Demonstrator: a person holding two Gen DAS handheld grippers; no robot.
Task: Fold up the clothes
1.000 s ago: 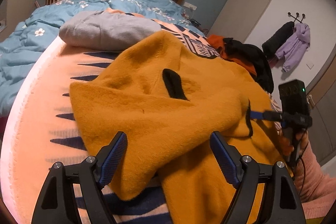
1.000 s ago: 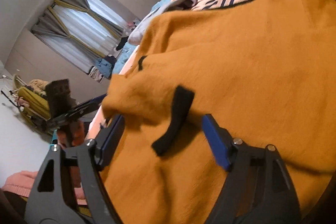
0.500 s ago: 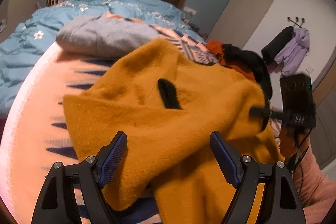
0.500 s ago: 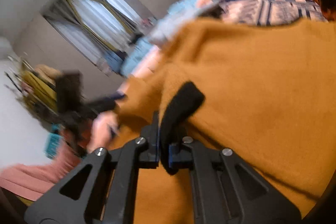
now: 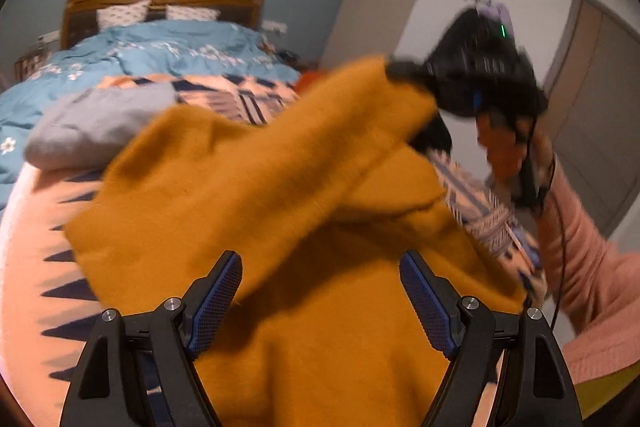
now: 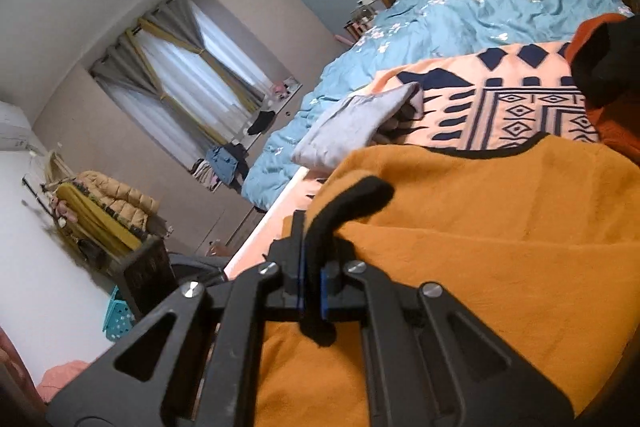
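Observation:
A mustard-orange fleece garment (image 5: 256, 195) lies on the patterned pink blanket (image 5: 28, 267) on the bed. My left gripper (image 5: 320, 291) is open and empty just above the garment's near part. My right gripper (image 6: 310, 279) is shut on the garment's black trim strip (image 6: 352, 199) at a cuff or edge. In the left wrist view the right gripper (image 5: 404, 71) holds that corner lifted up and across the garment. The same garment fills the right wrist view (image 6: 480, 227).
A folded grey garment (image 5: 92, 123) lies on the blanket behind the orange one. A blue floral duvet (image 5: 152, 55) covers the bed's head end. Black and red clothes (image 6: 608, 67) lie at the bed's right side. A coat rack stands by the wall.
My right gripper closed on the black trim strip, then lifted that edge up and over the garment. The left gripper stayed open and tilted upward a little.

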